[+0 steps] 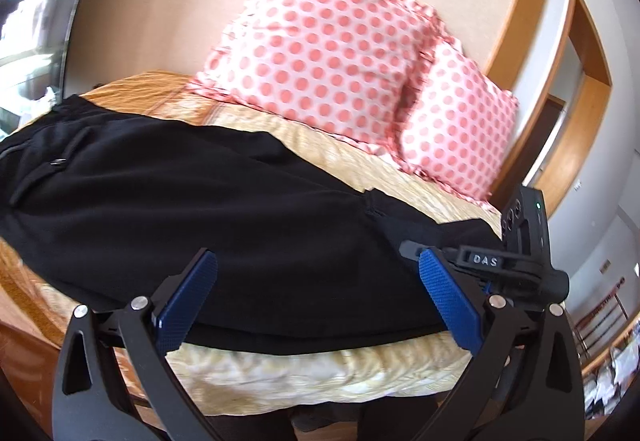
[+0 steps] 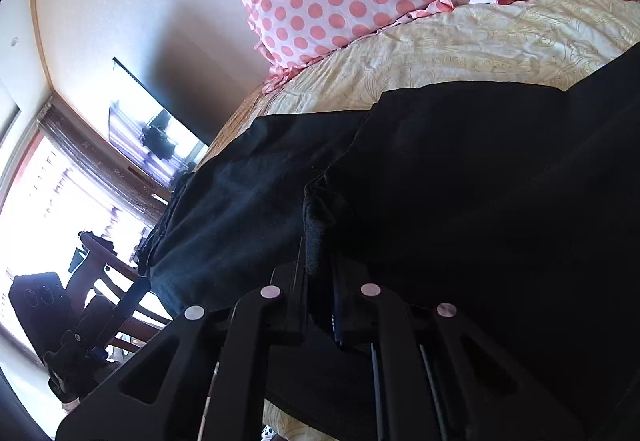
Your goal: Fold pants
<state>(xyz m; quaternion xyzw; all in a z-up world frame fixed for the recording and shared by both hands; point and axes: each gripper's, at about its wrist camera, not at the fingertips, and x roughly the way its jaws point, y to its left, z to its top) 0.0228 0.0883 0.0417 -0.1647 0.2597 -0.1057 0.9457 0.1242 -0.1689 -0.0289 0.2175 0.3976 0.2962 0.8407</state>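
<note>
Black pants (image 1: 200, 201) lie stretched across the yellow bedcover (image 1: 280, 373), waistband at the left. My left gripper (image 1: 316, 281) hovers open over their near edge, its blue pads (image 1: 188, 301) wide apart with nothing between them. My right gripper (image 1: 408, 249) reaches in from the right at the leg end. In the right wrist view my right gripper (image 2: 318, 249) is shut on a bunched fold of the pants (image 2: 480, 181), and a layer of the cloth is lifted over the part lying flat.
Two pink polka-dot pillows (image 1: 320, 41) lean on the headboard behind the pants. The bed's near edge (image 1: 240, 401) drops off just under my left gripper. A bright window (image 2: 40, 201) and a wooden chair (image 2: 112, 273) stand beyond the waistband end. A doorway (image 1: 576, 81) lies at the right.
</note>
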